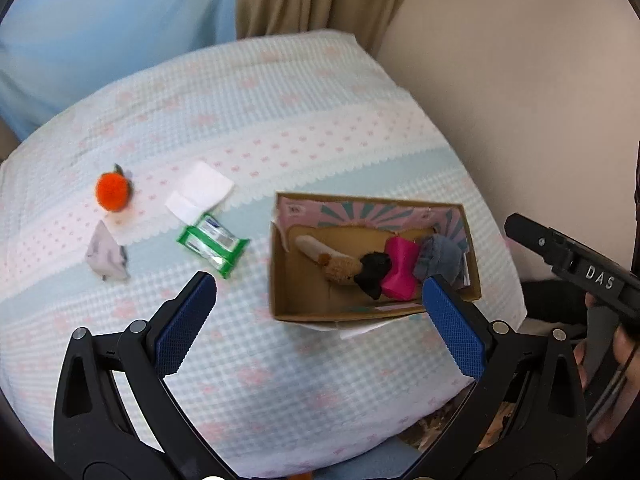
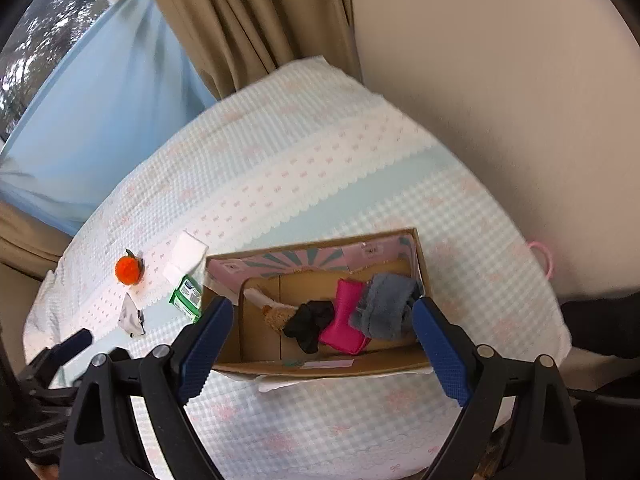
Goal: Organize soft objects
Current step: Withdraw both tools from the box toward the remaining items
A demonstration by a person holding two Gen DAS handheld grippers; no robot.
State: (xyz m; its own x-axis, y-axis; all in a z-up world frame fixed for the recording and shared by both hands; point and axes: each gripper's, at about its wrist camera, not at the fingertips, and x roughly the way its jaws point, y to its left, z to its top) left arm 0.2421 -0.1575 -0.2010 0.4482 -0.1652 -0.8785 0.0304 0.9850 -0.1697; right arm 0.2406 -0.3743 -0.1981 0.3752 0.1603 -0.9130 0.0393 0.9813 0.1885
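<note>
Both claws, left claw point(image 1: 320, 288) and right claw point(image 2: 322, 312), hang spread wide and hold nothing above a quilted bed point(image 1: 280, 380). Ahead, a cardboard box point(image 2: 320, 368) near the bed's edge holds a pink cloth point(image 2: 344, 312), grey fleece point(image 2: 386, 306) and black sock point(image 2: 310, 322). Left of it lie green wipes point(image 1: 212, 244), an orange pompom point(image 1: 113, 191) and white paper point(image 1: 200, 192).

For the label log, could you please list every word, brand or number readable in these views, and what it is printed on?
"DAS": on the black body of the right hand-held gripper, left wrist view.
Green wipes pack: printed label, too blurred to read.
Cardboard box: small stickers on its walls, too small to read.
</note>
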